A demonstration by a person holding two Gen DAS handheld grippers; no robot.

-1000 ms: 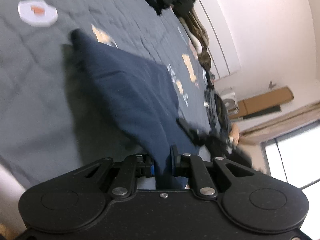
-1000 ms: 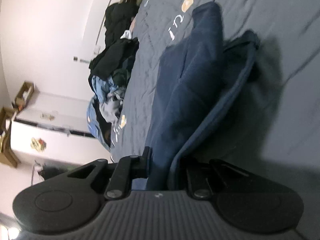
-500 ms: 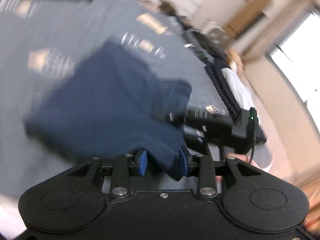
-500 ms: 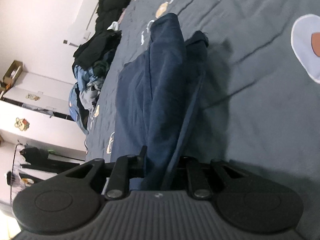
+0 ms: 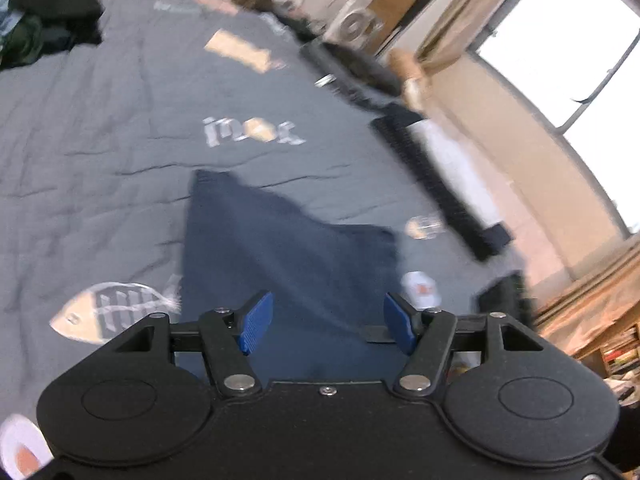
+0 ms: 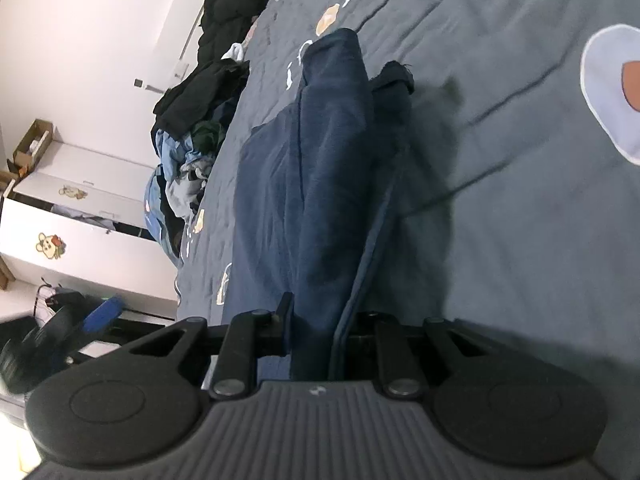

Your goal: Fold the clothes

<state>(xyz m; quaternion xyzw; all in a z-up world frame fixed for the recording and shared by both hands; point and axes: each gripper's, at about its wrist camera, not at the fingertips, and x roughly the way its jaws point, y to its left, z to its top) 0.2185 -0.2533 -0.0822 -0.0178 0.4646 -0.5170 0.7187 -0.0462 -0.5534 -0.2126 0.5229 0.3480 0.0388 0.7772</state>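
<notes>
A navy blue garment (image 5: 280,256) lies spread on the grey printed bedspread (image 5: 100,152). My left gripper (image 5: 328,320) hovers just above its near part, blue pads (image 5: 256,322) wide apart and open, holding nothing. In the right wrist view the same garment (image 6: 320,168) runs away from me in long folds, and my right gripper (image 6: 320,320) is shut on its near edge, cloth bunched between the black fingers. The view is tipped sideways.
A heap of dark and light-blue clothes (image 6: 200,120) sits at the far side of the bed, also seen as the clothes pile (image 5: 36,8). White cabinets (image 6: 72,216) stand beyond. A window (image 5: 580,40) and a wooden shelf (image 5: 600,320) lie right of the bed.
My left gripper has opened and let go of the garment, which dropped flat onto the bedspread. The right gripper keeps its hold and has lowered the cloth's edge.
</notes>
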